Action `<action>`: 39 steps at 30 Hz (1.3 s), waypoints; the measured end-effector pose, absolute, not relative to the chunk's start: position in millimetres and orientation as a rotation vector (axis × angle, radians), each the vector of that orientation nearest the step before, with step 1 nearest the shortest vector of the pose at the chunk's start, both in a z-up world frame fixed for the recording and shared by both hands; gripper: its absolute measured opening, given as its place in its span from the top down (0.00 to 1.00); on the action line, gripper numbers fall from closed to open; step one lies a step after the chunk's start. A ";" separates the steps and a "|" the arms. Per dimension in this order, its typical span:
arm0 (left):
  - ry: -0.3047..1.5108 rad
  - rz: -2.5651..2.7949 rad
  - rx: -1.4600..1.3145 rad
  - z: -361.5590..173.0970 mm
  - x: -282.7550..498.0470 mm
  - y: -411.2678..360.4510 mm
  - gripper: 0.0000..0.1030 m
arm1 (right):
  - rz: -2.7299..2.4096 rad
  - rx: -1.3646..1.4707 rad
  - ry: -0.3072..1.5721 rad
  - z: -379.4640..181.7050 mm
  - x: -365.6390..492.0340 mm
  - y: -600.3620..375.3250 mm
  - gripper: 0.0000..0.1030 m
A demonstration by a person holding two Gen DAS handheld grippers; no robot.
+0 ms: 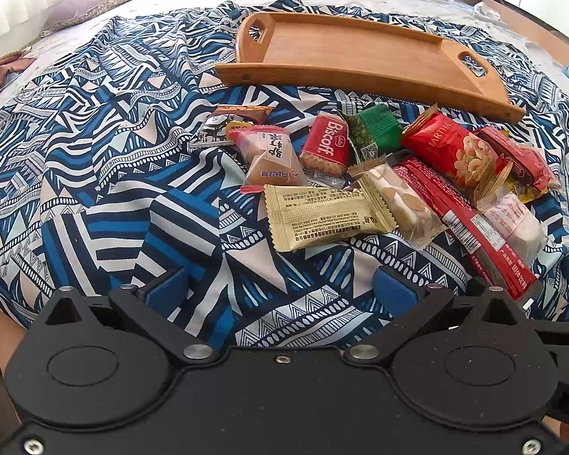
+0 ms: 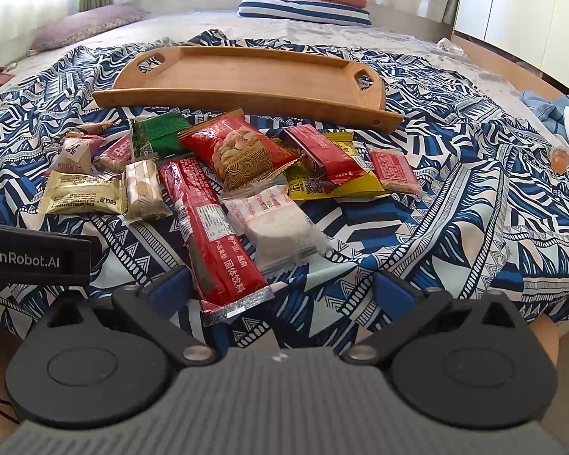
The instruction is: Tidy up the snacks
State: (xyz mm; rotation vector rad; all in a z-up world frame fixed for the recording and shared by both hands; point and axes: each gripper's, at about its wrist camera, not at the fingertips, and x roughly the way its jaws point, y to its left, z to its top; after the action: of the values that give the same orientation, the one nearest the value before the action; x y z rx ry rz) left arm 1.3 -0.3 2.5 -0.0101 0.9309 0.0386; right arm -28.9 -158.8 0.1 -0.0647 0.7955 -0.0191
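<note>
bedroom light falls on a wide bed (image 2: 360, 34) with pillows at its far end, and a blue and white patterned cloth (image 1: 95, 174) is spread over the near part. on the cloth lies a long wooden tray (image 2: 246, 76) with cut-out handles, bare inside. just in front of it sits a loose heap of snacks (image 2: 223, 167), some overlapping: a red nut bag (image 2: 239, 148), a long red sachet (image 2: 205, 223) pointing at the right claw (image 2: 280, 290), a gold packet (image 1: 322, 212), a biscoff biscuit (image 1: 326, 144). both claws hang over the near edge with fingers apart and nothing between them; the left claw (image 1: 280, 290) faces bare cloth. likely nothing is sorted yet. best to start with an outer, top-lying packet, gripping across its narrow width so its neighbours stay put, then lay it flat at one end of the tray.
</note>
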 end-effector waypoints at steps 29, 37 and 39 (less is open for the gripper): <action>0.741 0.006 -0.091 11.8 -19.4 11.5 0.00 | 0.035 -0.009 0.644 3.6 -47.1 -171.1 0.00; 0.645 -0.035 0.030 25.2 -19.2 -6.1 0.10 | 0.062 -0.007 0.531 24.4 -55.3 -176.2 0.05; 0.640 -0.050 0.042 25.7 -17.7 -9.4 0.12 | 0.056 -0.002 0.527 25.8 -53.8 -178.5 0.10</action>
State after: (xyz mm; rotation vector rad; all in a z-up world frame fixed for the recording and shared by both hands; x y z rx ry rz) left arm -17.7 -9.4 25.7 0.0416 0.6405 -0.0500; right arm -53.8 -178.5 25.8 -0.0021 0.5269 0.0559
